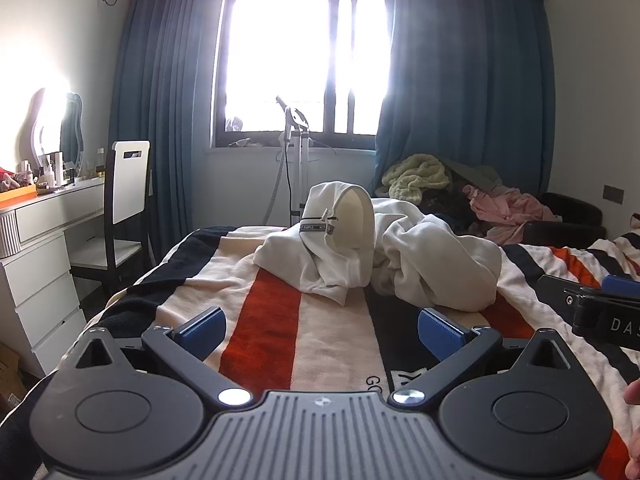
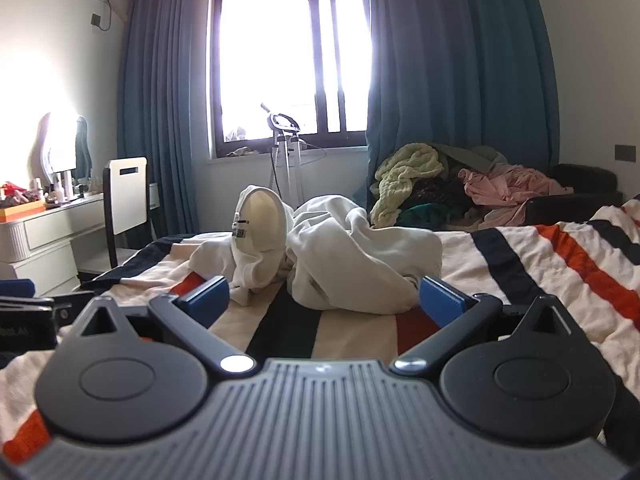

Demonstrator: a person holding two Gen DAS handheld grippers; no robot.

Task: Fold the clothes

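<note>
A white hooded sweatshirt (image 1: 384, 256) lies crumpled in a heap on the striped bed, its hood standing up with a label strip across it. It also shows in the right wrist view (image 2: 352, 264). My left gripper (image 1: 320, 330) is open and empty, low over the blanket just short of the heap. My right gripper (image 2: 322, 300) is open and empty, its blue fingers (image 2: 442, 300) close to the heap's near edge. The right gripper's body shows at the right edge of the left wrist view (image 1: 604, 304).
The bed carries a cream blanket (image 1: 256, 320) with red and black stripes. A pile of other clothes (image 2: 460, 192) sits on a dark seat beyond the bed. A garment steamer stand (image 1: 296, 160) is by the window. A white dresser (image 1: 36, 264) and chair (image 1: 124, 208) stand at left.
</note>
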